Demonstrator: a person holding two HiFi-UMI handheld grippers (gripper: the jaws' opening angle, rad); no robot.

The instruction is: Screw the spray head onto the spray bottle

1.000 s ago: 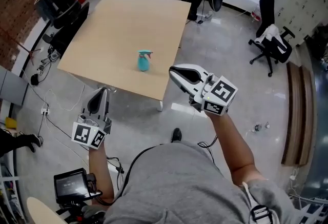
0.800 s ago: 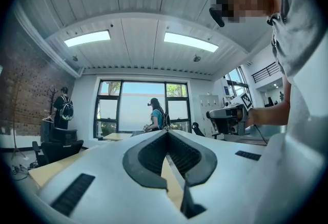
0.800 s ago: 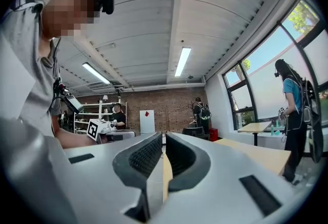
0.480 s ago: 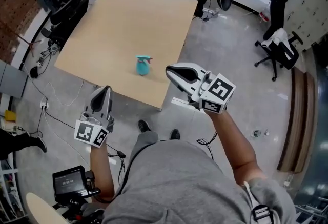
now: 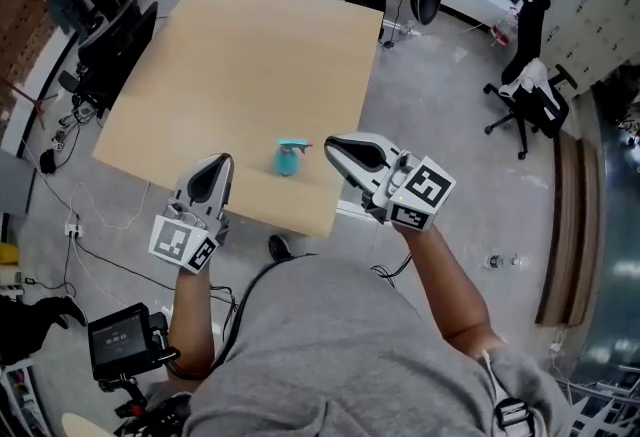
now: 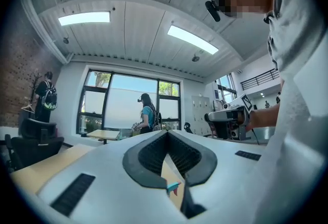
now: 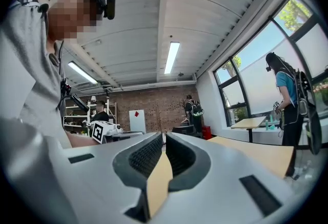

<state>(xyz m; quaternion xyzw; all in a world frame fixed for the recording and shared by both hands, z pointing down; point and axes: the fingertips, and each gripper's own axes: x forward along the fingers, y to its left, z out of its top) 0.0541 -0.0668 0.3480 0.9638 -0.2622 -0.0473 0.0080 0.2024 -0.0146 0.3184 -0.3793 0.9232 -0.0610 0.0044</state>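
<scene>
The spray bottle is flanked at the desk's near edge by the left gripper and right gripper, jaws pressed together.

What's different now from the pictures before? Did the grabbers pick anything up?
The person stepped up to the table, so the left gripper and right gripper both moved forward, toward the teal spray bottle. Nothing was picked up or let go. Both grippers stayed shut and empty, and the bottle stayed standing on the table.
</scene>
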